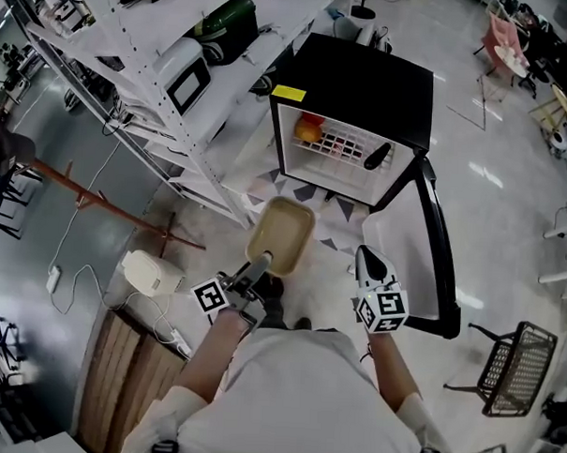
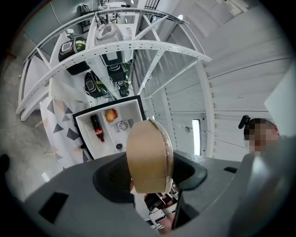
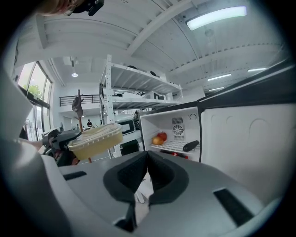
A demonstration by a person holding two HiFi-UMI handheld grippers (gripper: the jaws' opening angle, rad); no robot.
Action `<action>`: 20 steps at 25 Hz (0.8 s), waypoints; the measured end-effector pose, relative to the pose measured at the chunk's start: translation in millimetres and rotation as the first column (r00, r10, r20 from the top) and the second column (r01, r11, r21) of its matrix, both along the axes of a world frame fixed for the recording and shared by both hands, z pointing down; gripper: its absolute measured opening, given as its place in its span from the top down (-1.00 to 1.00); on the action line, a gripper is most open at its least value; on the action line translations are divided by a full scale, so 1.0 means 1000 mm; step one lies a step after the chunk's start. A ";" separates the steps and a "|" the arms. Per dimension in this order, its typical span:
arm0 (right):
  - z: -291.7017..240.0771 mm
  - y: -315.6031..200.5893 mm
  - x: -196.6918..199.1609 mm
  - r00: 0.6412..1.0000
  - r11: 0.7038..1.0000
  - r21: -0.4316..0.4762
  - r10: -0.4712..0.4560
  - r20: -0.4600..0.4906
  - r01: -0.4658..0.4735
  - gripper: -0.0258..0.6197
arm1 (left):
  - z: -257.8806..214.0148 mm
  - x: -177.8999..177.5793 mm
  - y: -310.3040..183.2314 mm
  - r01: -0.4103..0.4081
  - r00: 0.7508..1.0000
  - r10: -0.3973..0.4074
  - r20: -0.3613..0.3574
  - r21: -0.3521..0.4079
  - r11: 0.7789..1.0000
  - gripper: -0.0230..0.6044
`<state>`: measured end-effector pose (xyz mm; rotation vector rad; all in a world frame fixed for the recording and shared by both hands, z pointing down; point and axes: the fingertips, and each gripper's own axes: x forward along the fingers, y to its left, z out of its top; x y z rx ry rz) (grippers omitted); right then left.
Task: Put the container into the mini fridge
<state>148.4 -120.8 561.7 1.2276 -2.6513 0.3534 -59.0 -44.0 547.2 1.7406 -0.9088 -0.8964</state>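
Observation:
A beige lidded container (image 1: 281,230) is clamped at its near end by my left gripper (image 1: 260,264), shut on it; in the left gripper view the container (image 2: 148,155) stands on edge between the jaws of that gripper (image 2: 150,178). Ahead is the black mini fridge (image 1: 365,88), its white inside (image 1: 336,148) holding fruit (image 1: 308,130) and a dark bottle (image 1: 377,156). The fridge door (image 1: 431,246) hangs wide open to the right. My right gripper (image 1: 369,259) is shut with nothing in it, level with the container, beside the door; its tips (image 3: 147,155) meet.
A white metal shelf rack (image 1: 191,85) with appliances stands left of the fridge. A patterned mat (image 1: 266,187) lies before the fridge. A wire basket (image 1: 515,367) sits at lower right; a white appliance (image 1: 152,273) and a wooden crate (image 1: 132,374) at lower left.

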 end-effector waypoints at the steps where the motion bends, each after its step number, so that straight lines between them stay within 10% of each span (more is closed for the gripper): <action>1: 0.000 -0.004 -0.001 1.000 1.000 -0.002 0.010 -0.002 -0.010 0.90 | 0.001 -0.002 -0.006 -0.010 1.000 0.010 0.000 -0.001 1.000 0.22; 20: -0.002 -0.082 -0.035 0.978 0.980 0.020 0.199 -0.064 -0.198 0.90 | 0.026 -0.049 -0.140 -0.217 0.976 0.218 0.003 -0.043 0.975 0.22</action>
